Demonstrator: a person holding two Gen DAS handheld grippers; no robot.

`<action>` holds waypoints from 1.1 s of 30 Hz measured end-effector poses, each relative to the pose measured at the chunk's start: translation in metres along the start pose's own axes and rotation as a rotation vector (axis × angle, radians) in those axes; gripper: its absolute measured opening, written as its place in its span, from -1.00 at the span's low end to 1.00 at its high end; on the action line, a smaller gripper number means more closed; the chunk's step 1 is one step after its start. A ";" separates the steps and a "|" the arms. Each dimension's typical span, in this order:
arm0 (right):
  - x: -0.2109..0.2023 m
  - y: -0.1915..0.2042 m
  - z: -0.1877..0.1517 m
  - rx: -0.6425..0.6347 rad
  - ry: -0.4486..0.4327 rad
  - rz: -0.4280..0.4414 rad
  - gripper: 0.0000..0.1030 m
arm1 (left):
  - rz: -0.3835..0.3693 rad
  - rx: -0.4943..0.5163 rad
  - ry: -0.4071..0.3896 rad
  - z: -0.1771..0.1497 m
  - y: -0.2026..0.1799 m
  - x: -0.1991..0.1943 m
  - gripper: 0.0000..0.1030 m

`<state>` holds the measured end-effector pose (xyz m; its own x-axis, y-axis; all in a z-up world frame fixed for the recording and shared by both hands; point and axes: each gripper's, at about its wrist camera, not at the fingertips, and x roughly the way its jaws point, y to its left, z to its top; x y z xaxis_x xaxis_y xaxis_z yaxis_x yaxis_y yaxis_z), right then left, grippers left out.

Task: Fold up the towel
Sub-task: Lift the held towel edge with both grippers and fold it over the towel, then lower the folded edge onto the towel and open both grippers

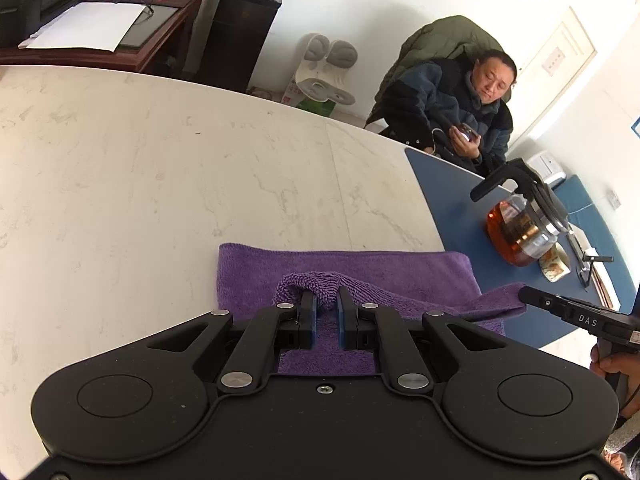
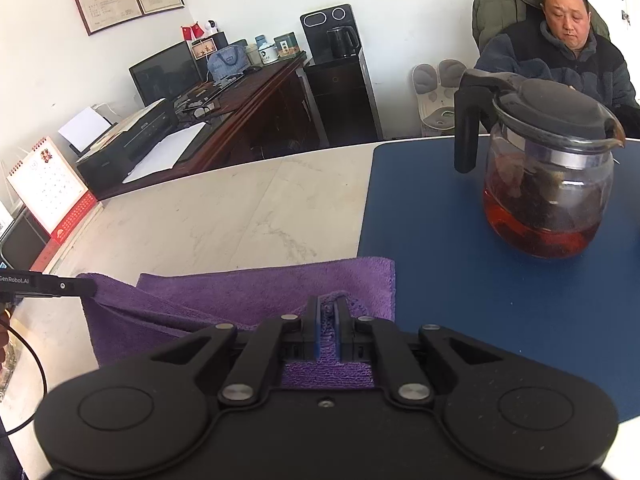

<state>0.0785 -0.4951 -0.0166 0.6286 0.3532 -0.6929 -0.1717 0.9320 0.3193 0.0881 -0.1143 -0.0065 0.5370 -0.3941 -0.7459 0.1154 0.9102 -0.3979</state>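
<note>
A purple towel [image 1: 360,270] lies on the white marble table [image 1: 160,180], its right part over the blue mat [image 1: 452,200]. My left gripper [image 1: 326,298] is shut on a bunched corner of the towel, lifted over the flat layer. In the left wrist view the right gripper [image 1: 524,294] enters from the right, pinching the other raised corner. In the right wrist view my right gripper [image 2: 327,306] is shut on a towel [image 2: 260,292] corner, and the left gripper [image 2: 90,286] holds the far left corner.
A glass teapot [image 2: 548,176] of dark tea stands on the blue mat [image 2: 440,260] to the right of the towel. A person [image 1: 460,108] sits beyond the table's far edge with a phone. A desk [image 2: 224,112] with printer and monitor stands behind; a calendar [image 2: 48,188] sits at left.
</note>
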 end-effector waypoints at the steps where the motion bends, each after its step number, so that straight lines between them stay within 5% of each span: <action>1: 0.005 -0.001 0.003 -0.002 0.001 -0.001 -0.89 | 0.000 0.001 0.005 0.003 0.002 0.004 -0.83; 18: 0.059 -0.027 0.010 0.094 0.040 -0.014 -0.83 | 0.039 -0.064 0.063 0.031 0.041 0.058 -0.69; 29: 0.059 -0.041 0.011 0.122 -0.022 -0.078 -0.57 | 0.110 -0.091 0.060 0.037 0.063 0.054 -0.67; 33: 0.053 -0.030 0.017 0.085 -0.057 -0.040 -0.43 | 0.089 -0.078 0.087 0.034 0.063 0.053 -0.57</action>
<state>0.1304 -0.5059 -0.0520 0.6760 0.3080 -0.6695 -0.0819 0.9342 0.3471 0.1526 -0.0732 -0.0527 0.4671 -0.3254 -0.8222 0.0038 0.9306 -0.3661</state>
